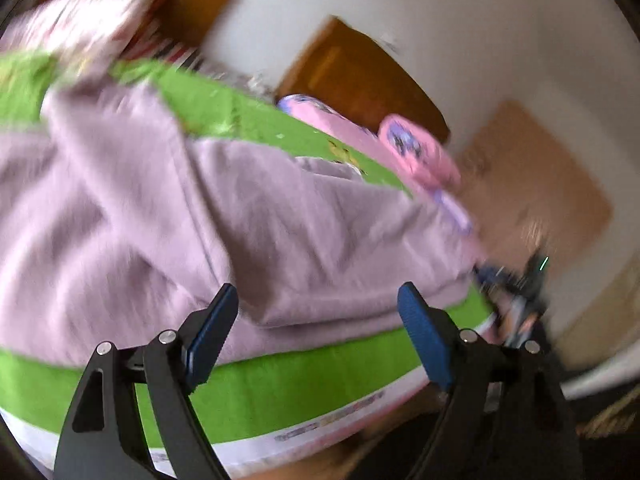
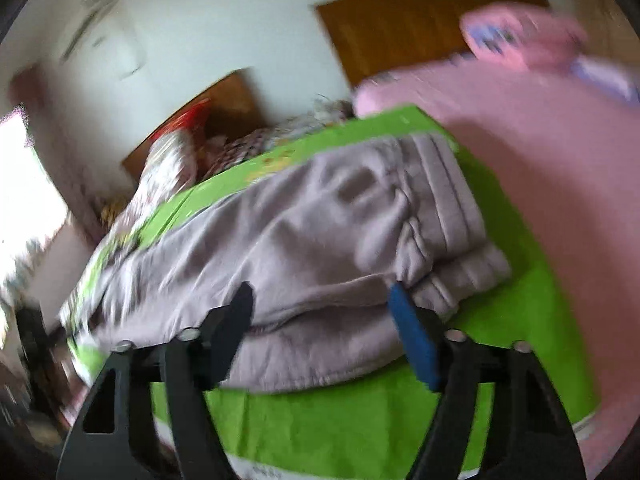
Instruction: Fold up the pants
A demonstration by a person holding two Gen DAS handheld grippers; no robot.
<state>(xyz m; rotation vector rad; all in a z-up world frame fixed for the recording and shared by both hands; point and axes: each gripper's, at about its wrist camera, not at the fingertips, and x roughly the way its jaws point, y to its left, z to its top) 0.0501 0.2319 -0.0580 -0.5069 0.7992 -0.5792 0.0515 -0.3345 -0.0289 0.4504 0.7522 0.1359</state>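
Observation:
Lilac sweatpants (image 1: 180,208) lie spread on a bright green sheet (image 1: 280,392). In the right wrist view the pants (image 2: 300,248) show the ribbed waistband (image 2: 452,200) at the right. My left gripper (image 1: 318,308) is open and empty, its blue pads just in front of the pants' near edge. My right gripper (image 2: 320,312) is open and empty, its fingers at the near folded edge of the pants. Both views are motion-blurred.
A pink pillow (image 1: 416,152) lies at the bed's far side; it fills the right of the right wrist view (image 2: 540,140). A patterned quilt (image 2: 172,160) is bunched at the head. Wooden furniture (image 1: 360,80) and white walls stand behind. The other gripper (image 1: 520,300) shows at the bed's right edge.

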